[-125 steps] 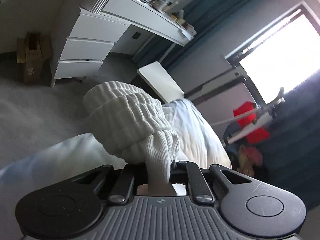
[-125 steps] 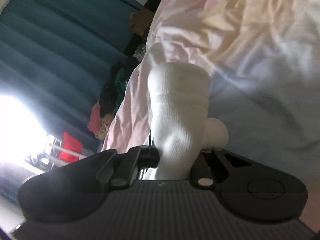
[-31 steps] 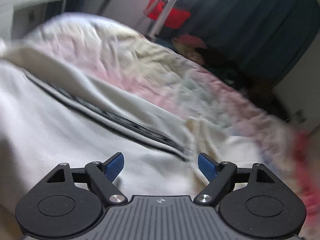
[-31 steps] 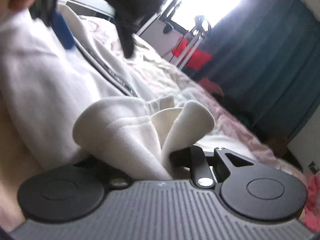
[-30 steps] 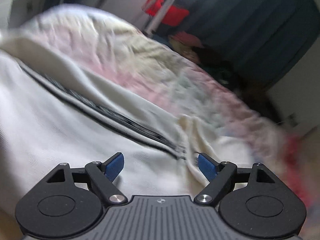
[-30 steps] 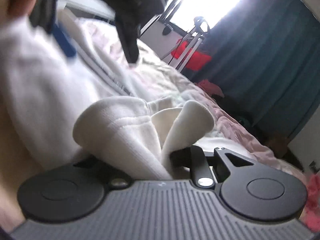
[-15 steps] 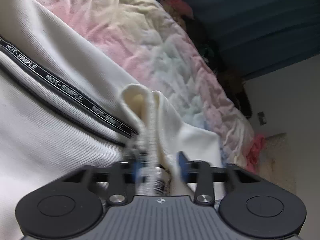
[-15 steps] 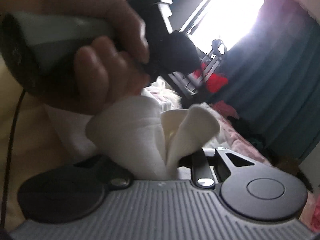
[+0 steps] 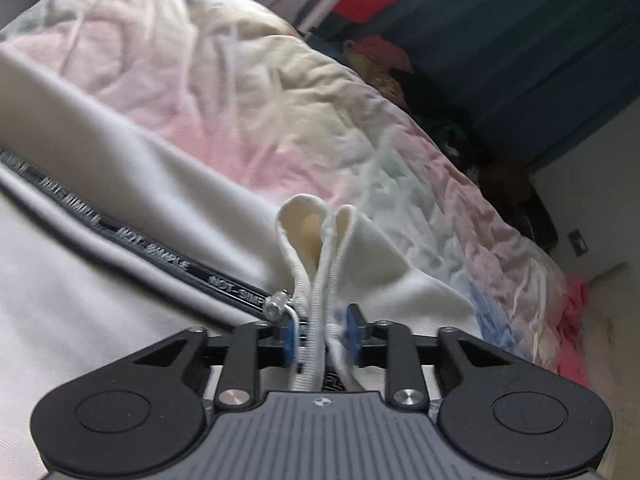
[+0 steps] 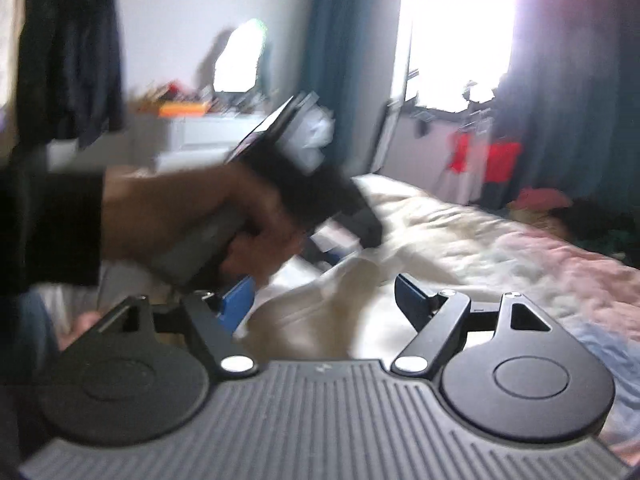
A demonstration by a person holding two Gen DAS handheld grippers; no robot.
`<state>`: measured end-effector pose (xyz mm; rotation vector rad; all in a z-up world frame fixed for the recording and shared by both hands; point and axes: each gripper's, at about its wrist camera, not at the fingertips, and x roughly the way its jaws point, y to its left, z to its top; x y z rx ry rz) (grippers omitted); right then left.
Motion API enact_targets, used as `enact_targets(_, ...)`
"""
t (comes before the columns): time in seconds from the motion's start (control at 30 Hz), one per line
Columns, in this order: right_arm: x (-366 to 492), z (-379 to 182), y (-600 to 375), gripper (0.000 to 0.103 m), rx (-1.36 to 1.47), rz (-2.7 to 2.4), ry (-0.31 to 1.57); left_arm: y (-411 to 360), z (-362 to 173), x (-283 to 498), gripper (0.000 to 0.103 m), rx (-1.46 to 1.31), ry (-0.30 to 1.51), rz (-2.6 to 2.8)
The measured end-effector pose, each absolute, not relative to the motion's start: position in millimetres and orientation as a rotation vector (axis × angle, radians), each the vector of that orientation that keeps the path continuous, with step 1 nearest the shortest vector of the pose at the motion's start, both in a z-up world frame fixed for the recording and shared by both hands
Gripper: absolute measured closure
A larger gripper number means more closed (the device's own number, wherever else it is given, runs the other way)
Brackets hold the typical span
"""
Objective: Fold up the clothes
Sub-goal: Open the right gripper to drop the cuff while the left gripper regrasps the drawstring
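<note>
The left gripper (image 9: pixel 320 338) is clamped on the bunched hem of the cream zip-up jacket (image 9: pixel 120 280), presumably to carry that corner over for a fold; the right gripper (image 10: pixel 324 296) hangs with jaws apart, gripping nothing. The jacket lies spread on the pastel quilt (image 9: pixel 400 168), which gives a flat place to fold; beyond stand teal curtains (image 9: pixel 520 40).

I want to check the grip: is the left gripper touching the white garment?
Touching. In the left wrist view the left gripper is shut on a bunched fold of the white garment, with both blue pads pressed against the cloth.
</note>
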<state>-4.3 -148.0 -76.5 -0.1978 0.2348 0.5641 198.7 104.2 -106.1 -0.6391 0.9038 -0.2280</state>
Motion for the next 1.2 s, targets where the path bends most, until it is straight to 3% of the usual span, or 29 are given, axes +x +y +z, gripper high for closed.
enact_targets(0.23, 14, -77, -206, 0.025, -0.079, 0.303, 0.177, 116, -62, 149, 0.052, -0.541, 0.789, -0.153)
enact_targets(0.33, 33, -74, -218, 0.026, -0.019, 0.221, 0.270, 113, -46, 116, 0.048, -0.551, 0.749, -0.212)
enact_targets(0.43, 50, -81, -230, 0.032, 0.029, 0.157, 0.397, 101, -36, 92, 0.045, -0.543, 0.730, -0.293)
enact_targets(0.5, 54, -98, -236, 0.048, 0.052, 0.143, 0.474, 92, -34, 83, 0.043, -0.521, 0.733, -0.331)
enact_targets(0.6, 43, -112, -238, 0.061, 0.100, 0.125, 0.545, 77, -39, 76, 0.042, -0.472, 0.751, -0.358)
enact_targets(0.67, 55, -119, -230, 0.068, 0.117, 0.124, 0.559, 69, -46, 76, 0.042, -0.452, 0.782, -0.355)
enact_targets(0.8, 60, -122, -234, 0.071, 0.133, 0.134, 0.564, 64, -56, 77, 0.042, -0.465, 0.821, -0.374)
enact_targets(0.9, 60, -120, -235, 0.071, 0.146, 0.137, 0.578, 69, -67, 82, 0.049, -0.552, 0.852, -0.380)
enact_targets(1.07, 58, -119, -235, 0.071, 0.163, 0.134, 0.578, 79, -75, 79, 0.091, -0.604, 0.836, -0.264)
enact_targets(1.2, 58, -116, -236, 0.071, 0.173, 0.128, 0.596, 91, -70, 60, 0.095, -0.664, 0.812, -0.241)
